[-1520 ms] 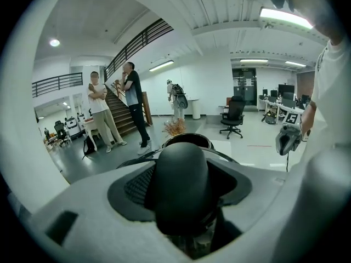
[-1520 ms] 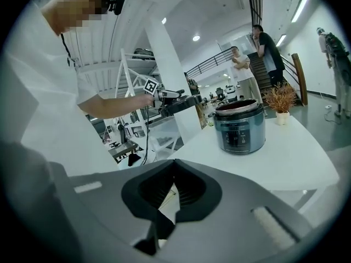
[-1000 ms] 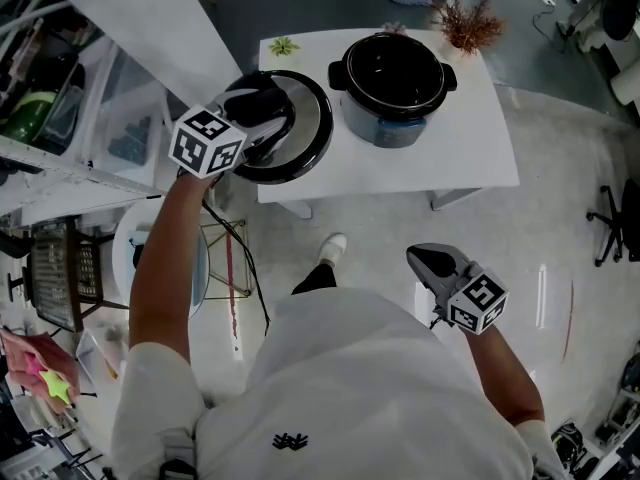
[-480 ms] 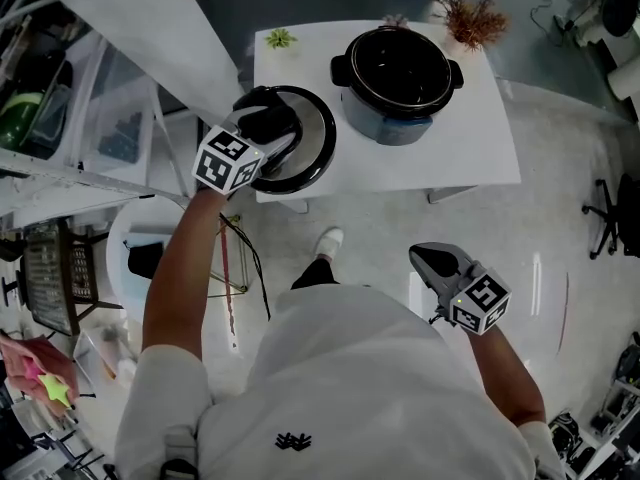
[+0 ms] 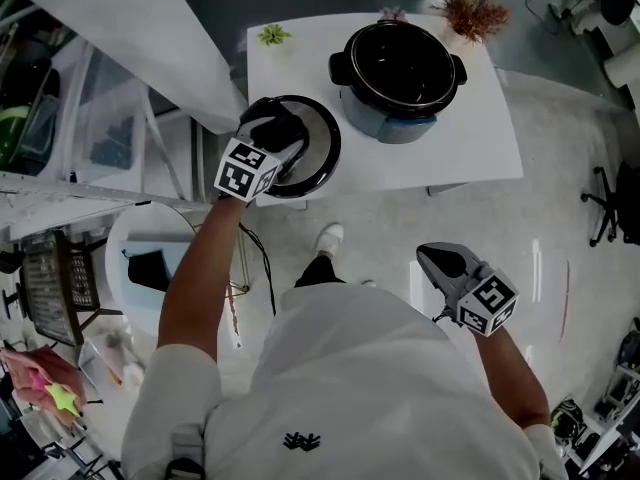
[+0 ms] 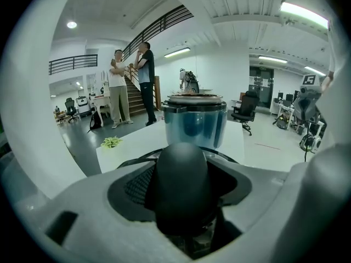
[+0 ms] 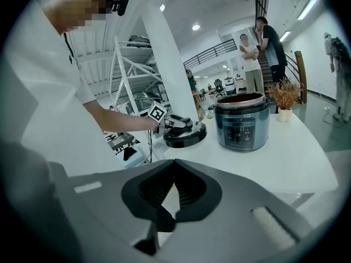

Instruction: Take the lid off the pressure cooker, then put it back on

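The black pressure cooker (image 5: 400, 68) stands open on the white table (image 5: 470, 138), and it also shows as a steel-blue pot (image 6: 194, 125) ahead of my left gripper. My left gripper (image 5: 275, 128) is shut on the black knob (image 6: 181, 185) of the round lid (image 5: 318, 143). The lid (image 7: 186, 136) sits low at the table's front left corner, beside the cooker (image 7: 241, 122); whether it rests on the top I cannot tell. My right gripper (image 5: 437, 261) hangs shut and empty in front of the table, away from both.
A small green plant (image 5: 272, 35) and a dried reddish plant (image 5: 470, 13) stand at the table's back edge. A sloping white beam (image 5: 150, 38) and shelving lie to the left, with a round white stool (image 5: 150, 258) below. Two people (image 6: 131, 81) stand by the distant stairs.
My left gripper has come down with the lid, from above the table's left edge to low over its front left corner. The right gripper has stayed where it was.
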Action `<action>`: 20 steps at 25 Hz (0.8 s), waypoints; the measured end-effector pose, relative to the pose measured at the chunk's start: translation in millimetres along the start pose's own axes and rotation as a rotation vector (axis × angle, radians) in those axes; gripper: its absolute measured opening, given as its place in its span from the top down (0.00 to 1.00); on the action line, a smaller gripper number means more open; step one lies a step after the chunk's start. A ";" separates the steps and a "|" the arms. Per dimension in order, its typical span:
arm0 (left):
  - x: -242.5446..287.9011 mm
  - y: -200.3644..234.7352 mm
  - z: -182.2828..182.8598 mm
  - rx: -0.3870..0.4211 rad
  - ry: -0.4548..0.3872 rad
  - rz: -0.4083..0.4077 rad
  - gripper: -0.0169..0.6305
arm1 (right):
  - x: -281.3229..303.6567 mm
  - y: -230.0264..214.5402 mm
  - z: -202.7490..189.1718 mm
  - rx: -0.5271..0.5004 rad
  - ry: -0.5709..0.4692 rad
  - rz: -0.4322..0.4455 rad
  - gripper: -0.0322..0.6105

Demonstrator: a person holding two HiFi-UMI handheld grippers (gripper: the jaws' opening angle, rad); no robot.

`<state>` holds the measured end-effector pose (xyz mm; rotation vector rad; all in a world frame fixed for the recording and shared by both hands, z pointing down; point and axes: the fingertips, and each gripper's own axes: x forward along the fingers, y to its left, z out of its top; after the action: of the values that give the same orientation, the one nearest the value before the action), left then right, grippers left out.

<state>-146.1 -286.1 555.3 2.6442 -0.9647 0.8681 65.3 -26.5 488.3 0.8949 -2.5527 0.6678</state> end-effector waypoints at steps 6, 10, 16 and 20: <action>19.8 4.5 -16.2 0.007 0.027 0.015 0.53 | 2.5 -4.2 -2.1 0.027 -0.001 -0.029 0.93; 33.2 6.3 -22.9 -0.003 0.034 0.015 0.53 | 1.9 -8.2 -3.3 0.043 0.001 -0.047 0.93; 47.2 10.6 -32.8 -0.016 0.047 0.020 0.53 | 1.2 -13.7 -5.6 0.064 0.005 -0.073 0.93; 54.4 13.8 -38.9 -0.020 0.056 0.022 0.53 | 1.5 -16.4 -5.6 0.071 0.008 -0.087 0.93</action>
<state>-139.3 -311.0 618.5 2.5829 -0.9851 0.9276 75.9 -35.5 498.8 1.0185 -2.4810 0.7387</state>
